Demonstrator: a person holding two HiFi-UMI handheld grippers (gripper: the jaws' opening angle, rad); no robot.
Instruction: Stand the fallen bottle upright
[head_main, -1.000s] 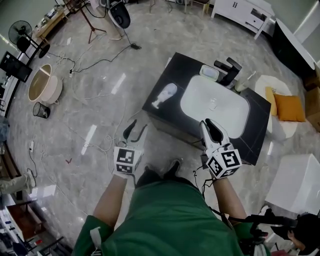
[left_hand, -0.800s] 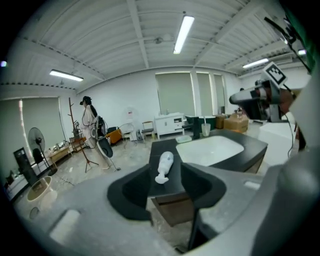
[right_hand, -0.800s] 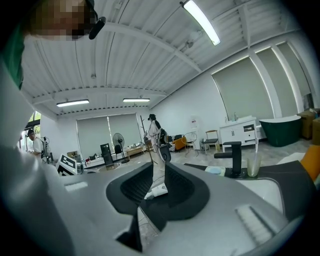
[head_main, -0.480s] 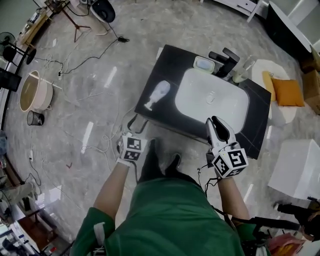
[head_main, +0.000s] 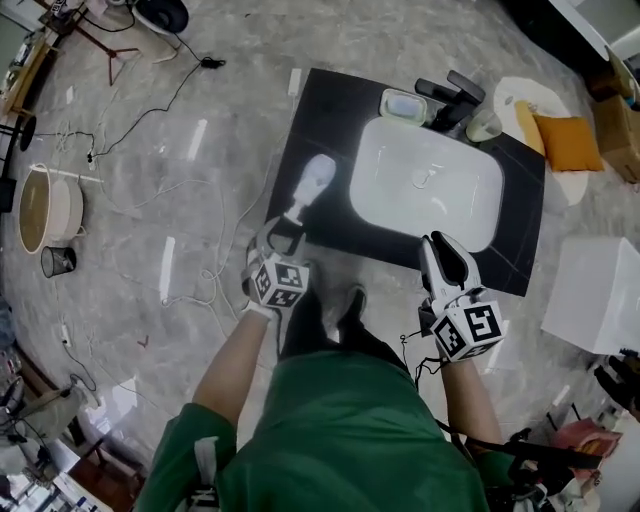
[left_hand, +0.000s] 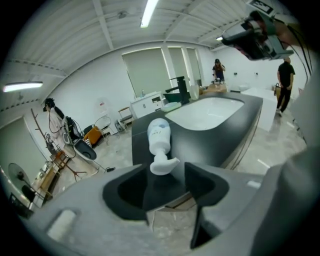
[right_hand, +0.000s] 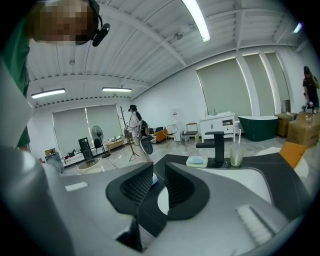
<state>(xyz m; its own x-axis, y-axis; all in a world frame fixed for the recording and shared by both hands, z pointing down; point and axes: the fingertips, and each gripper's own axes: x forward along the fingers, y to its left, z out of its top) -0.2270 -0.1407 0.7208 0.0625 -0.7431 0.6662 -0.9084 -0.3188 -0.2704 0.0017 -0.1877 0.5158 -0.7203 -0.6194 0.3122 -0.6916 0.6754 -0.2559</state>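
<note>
Fallen white pump bottle (head_main: 312, 180) on its side on the black desk (head_main: 325, 100), just left of the white basin (head_main: 425, 185), pump end toward the near edge. Left gripper (left_hand: 167, 169) fingers opening, spread wide, pump head just ahead of the gap, neither pad touching it. Right gripper (right_hand: 159, 175) over the desk's near edge beside the basin, fingers a narrow gap apart, holding nothing.

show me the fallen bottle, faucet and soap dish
fallen bottle (left_hand: 159, 134), left gripper view, on its white body
faucet (head_main: 447, 100), head view, on its black body
soap dish (head_main: 384, 104), head view, on its left rim
</note>
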